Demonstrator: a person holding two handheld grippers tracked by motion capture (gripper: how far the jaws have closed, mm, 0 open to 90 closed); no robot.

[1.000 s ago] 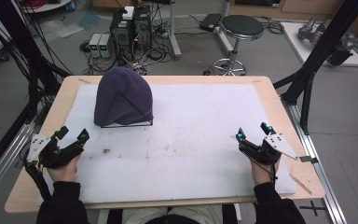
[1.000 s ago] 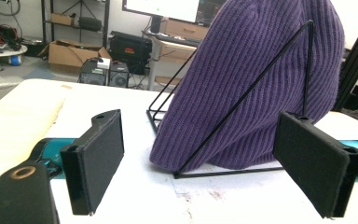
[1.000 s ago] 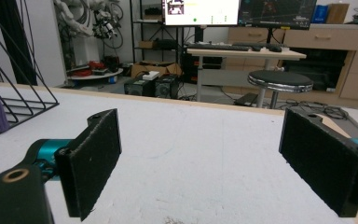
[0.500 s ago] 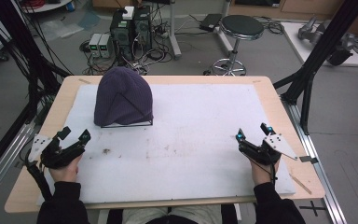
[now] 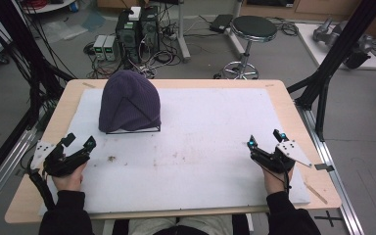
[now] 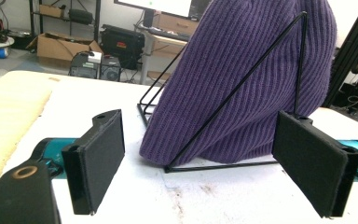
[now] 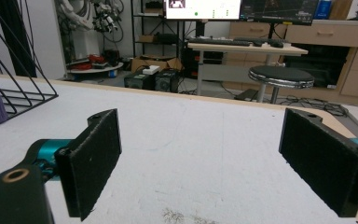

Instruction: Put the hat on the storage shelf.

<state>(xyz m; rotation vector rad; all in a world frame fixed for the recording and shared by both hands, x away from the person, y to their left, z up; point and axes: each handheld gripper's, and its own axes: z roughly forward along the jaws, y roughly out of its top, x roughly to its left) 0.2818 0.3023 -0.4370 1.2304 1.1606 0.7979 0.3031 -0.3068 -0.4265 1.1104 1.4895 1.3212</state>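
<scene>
The counter (image 5: 293, 112), a wooden top under a white foam sheet (image 5: 210, 147), carries one main thing: a purple knit beanie (image 5: 129, 102) draped over a black wire stand (image 5: 132, 130), set toward the far left of the sheet. In the left gripper view the beanie hangs over the stand's triangular wire frame, its hem resting on the foam just past the jaws.

Compared with a second ago, the left hand-held gripper (image 5: 81, 143) has crept slightly forward and toward the beanie, while the right hand-held gripper (image 5: 263, 140) has stayed where it was near the sheet's right edge, well apart from the beanie. Beanie and stand have not moved.

Both hand-held grippers stand wide, holding nothing; the left one's pads (image 6: 100, 156) frame the beanie's lower edge in its own view. That drift suggests the left is starting its approach, probably to grip the knit and lift it off the stand, though no contact is made yet.

A few small brown crumbs (image 5: 111, 158) lie on the foam near the left hand-held gripper.
</scene>
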